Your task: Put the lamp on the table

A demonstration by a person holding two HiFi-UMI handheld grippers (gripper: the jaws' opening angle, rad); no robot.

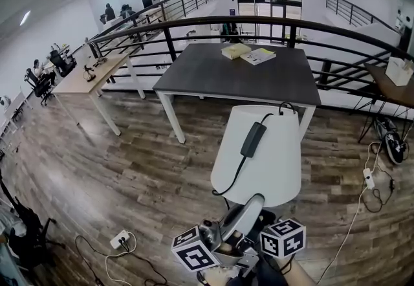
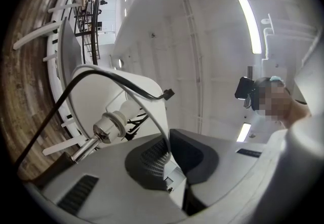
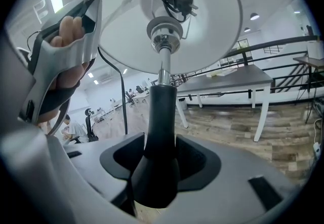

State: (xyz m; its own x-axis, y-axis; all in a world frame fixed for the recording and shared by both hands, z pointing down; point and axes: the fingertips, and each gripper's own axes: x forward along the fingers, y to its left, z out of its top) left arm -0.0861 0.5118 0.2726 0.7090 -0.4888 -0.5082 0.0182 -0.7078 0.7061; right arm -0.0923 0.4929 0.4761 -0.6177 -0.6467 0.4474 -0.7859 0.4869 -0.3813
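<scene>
Our right gripper (image 3: 161,154) clamps the lamp stem (image 3: 162,101); our left gripper (image 2: 172,163), almost closed, seemingly pinches the shade rim (image 2: 162,125).

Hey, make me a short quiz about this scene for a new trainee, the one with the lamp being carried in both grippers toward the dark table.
1. True or false: the lamp already stands on the dark table.
2. What is the right gripper clamped on? A) the lamp's black stem; B) the power cord; C) a book.
3. Which part of the lamp does the left gripper pinch?

Key: 1 false, it is held short of the table; 2 A; 3 the white shade's rim.
</scene>
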